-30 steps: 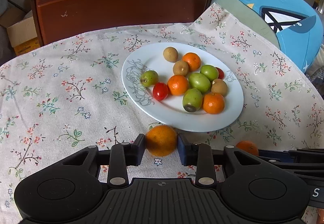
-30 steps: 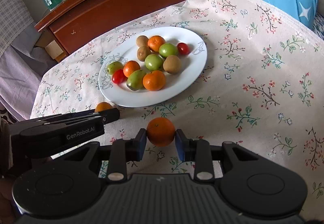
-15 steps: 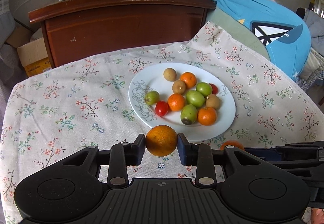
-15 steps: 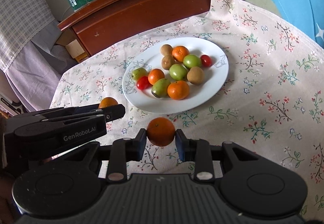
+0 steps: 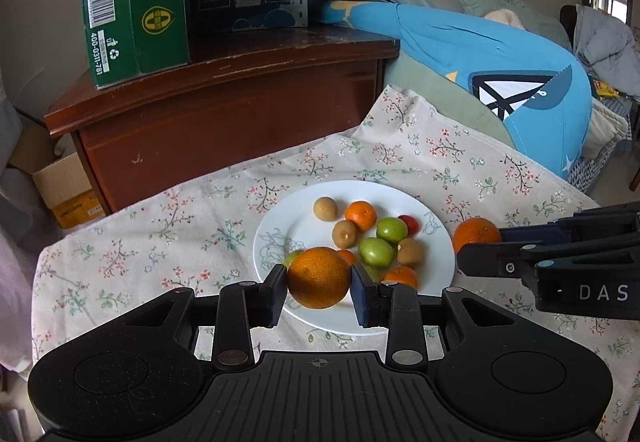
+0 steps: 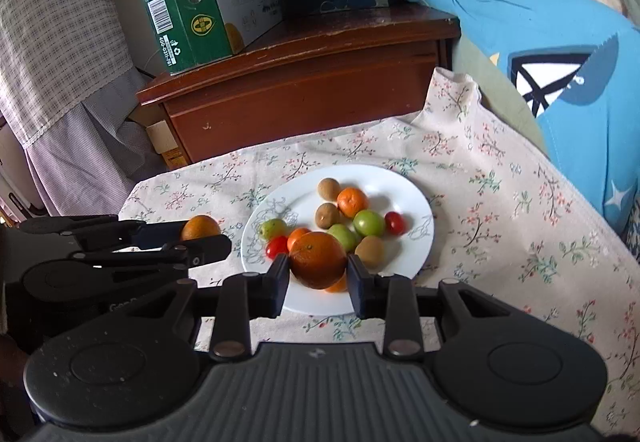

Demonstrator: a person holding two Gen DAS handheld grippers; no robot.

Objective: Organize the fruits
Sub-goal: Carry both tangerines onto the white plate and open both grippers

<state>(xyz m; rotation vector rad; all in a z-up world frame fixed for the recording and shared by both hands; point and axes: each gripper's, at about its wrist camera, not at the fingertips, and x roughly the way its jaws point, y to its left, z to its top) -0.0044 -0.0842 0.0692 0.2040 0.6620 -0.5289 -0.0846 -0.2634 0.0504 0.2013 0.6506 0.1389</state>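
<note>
Both oranges have been lifted clear of the floral-clothed surface (image 5: 160, 242), so delivery to the white plate (image 5: 436, 242) seems next. One orange (image 5: 319, 277) is clamped in the left claw (image 5: 319, 284), another orange (image 6: 317, 259) in the right claw (image 6: 318, 274), both held above the plate's near rim.

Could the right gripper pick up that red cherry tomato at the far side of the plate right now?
Probably not yet: the right gripper is already shut on an orange, so its jaws are full. The cherry tomato itself lies uncovered on the plate.
</note>
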